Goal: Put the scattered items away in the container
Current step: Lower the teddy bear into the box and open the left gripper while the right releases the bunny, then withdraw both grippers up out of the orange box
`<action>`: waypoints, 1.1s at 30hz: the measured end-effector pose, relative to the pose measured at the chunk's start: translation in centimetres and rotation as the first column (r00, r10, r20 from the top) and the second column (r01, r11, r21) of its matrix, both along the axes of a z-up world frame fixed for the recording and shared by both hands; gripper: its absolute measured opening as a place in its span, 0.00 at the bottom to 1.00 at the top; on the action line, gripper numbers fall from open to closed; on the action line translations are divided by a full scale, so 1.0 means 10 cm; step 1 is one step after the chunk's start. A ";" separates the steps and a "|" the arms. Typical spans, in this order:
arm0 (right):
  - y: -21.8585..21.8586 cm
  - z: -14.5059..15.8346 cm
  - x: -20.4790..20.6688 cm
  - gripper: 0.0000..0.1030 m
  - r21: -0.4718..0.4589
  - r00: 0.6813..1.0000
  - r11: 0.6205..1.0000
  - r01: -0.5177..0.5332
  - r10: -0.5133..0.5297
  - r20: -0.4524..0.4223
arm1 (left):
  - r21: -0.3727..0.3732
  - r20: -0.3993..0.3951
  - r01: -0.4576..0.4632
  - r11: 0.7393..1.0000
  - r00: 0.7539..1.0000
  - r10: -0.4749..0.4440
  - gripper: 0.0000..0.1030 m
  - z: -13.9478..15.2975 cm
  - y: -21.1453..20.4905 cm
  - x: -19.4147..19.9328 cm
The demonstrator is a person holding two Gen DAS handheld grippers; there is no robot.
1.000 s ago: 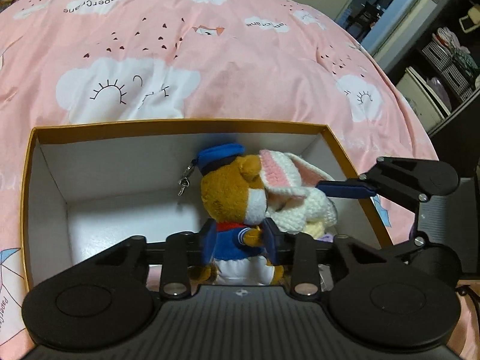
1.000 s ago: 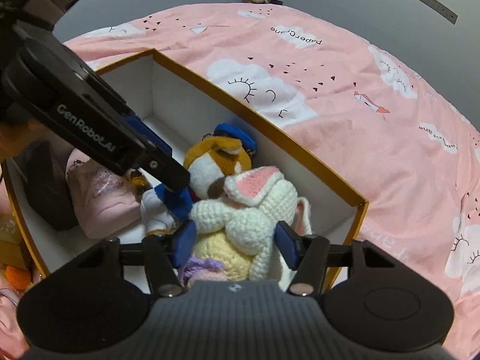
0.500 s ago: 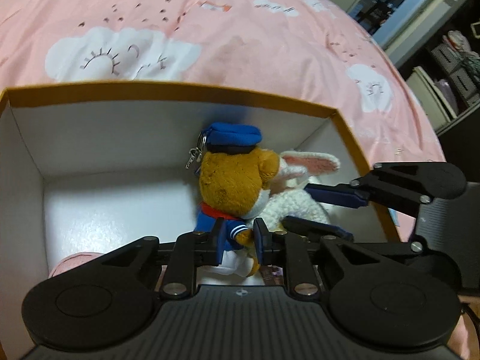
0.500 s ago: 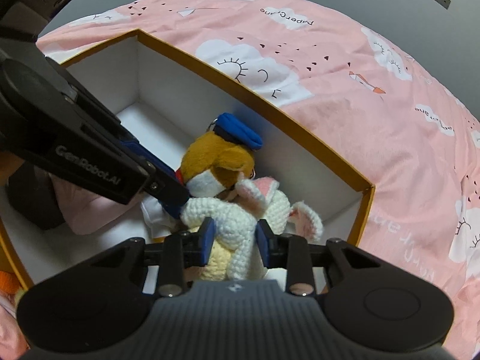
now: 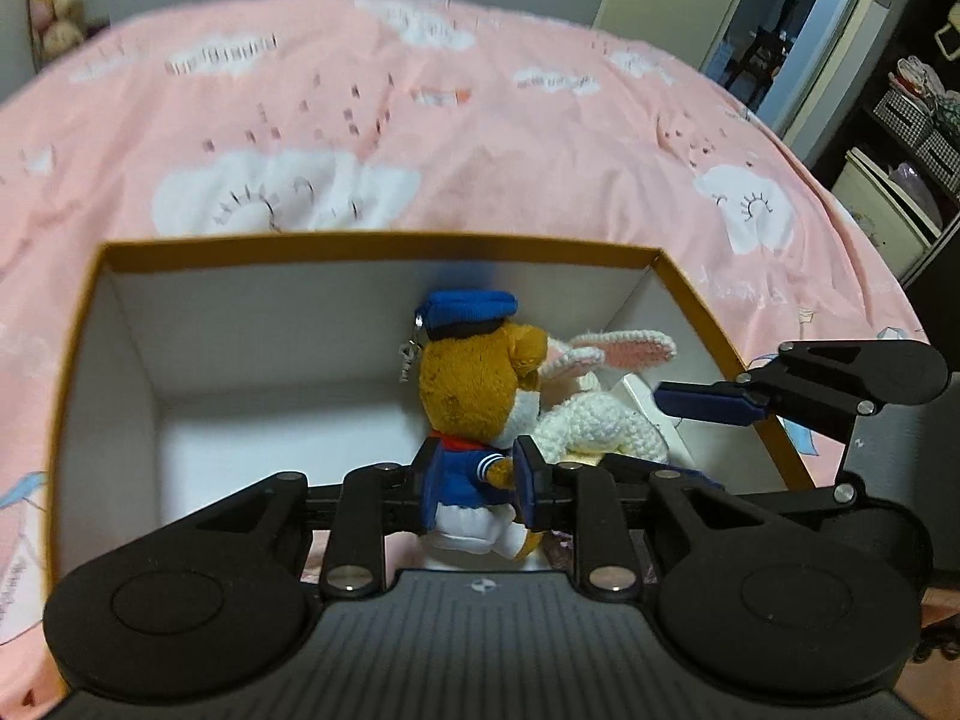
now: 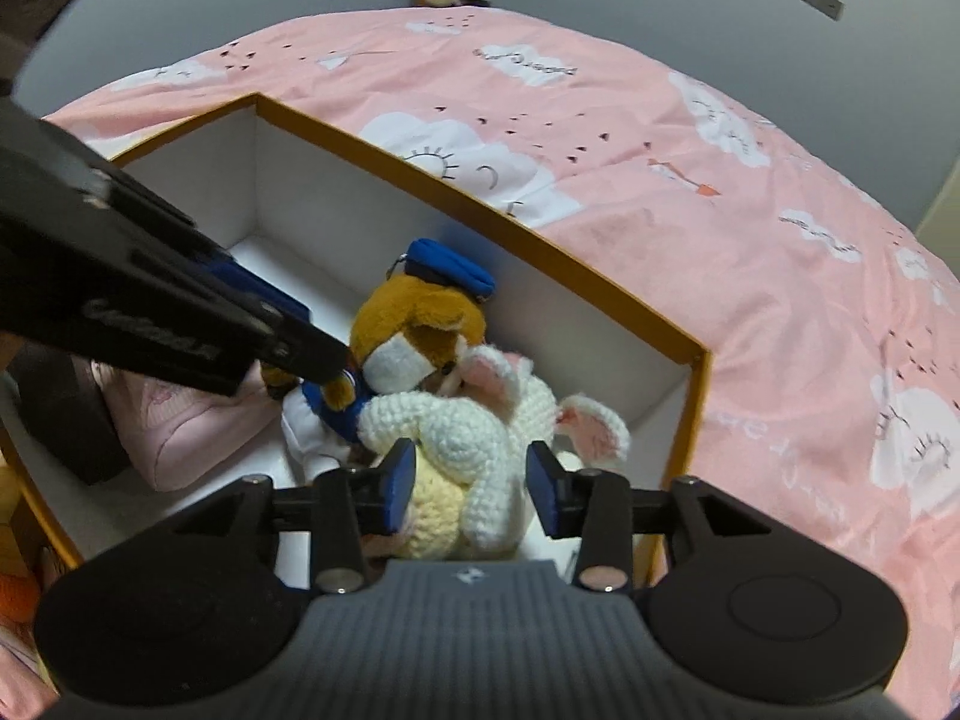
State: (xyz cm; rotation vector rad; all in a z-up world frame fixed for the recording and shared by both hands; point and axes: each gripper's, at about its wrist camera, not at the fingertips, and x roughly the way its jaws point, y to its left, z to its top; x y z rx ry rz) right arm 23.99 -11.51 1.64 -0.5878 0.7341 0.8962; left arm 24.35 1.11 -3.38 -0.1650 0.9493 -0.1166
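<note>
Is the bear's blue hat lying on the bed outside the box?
No, the blue hat sits on the bear's head, and the bear is inside the box, next to the white bunny.

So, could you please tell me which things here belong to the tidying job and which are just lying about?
Job:
- box
- sailor plush, left gripper opening around it
- crochet bunny, right gripper opening around it
- pink item in the box

Lying about:
- pink bedspread
- shelf baskets

The box [image 5: 384, 246] has open white floor on its left half; the sailor plush [image 5: 474, 396] and crochet bunny [image 5: 600, 420] crowd the right corner.
</note>
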 end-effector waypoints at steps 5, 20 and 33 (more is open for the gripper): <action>-0.13 0.10 -0.13 0.57 0.046 0.998 0.997 0.062 -0.062 0.000 | -0.009 0.081 -0.049 0.999 0.995 0.050 0.34 0.12 0.01 -0.24; -0.48 0.29 -0.73 0.79 0.307 0.970 0.921 0.242 -0.237 -0.053 | 0.062 0.376 -0.150 0.987 0.919 0.116 0.58 0.41 -0.10 -1.01; -0.73 0.33 -1.20 0.82 0.456 0.921 0.819 0.348 -0.390 -0.004 | 0.069 0.430 -0.119 0.991 0.899 0.078 0.58 0.48 -0.11 -1.45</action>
